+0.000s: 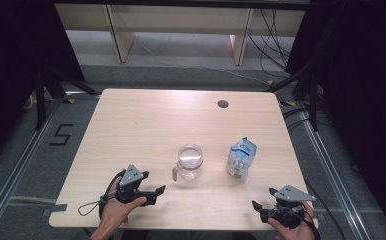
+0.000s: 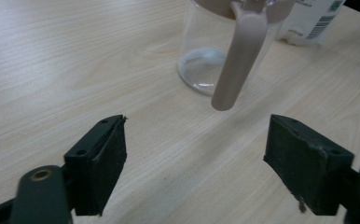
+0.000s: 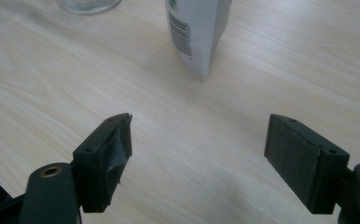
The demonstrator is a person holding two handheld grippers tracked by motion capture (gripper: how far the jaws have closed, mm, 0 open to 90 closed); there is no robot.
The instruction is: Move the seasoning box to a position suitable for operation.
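- Left gripper, lower left of the high view: jaws spread wide, nothing between them, aimed at the glass jug in the middle of the frame.
- Could bump the jug's tan handle, which hangs down at the top middle of the left gripper view. A push too fast would spin or slide the jug across the tabletop.
- Could slip off the handle if pinched near its thin loose end. Smooth glass, so the jug may tip or fall.
- White pouch standing just right of the jug, near but not touching. Soft and tall, so easy to knock over with a sideways nudge.
- Might squash or spill if squeezed too hard. Cannot tell if the top is open.
- Right gripper, lower right of the high view: jaws spread wide and empty, pointing at the pouch's narrow edge. A pinch on that thin edge may slide off.
- Both things close together, so reaching with both grippers at once could make them hit each other.
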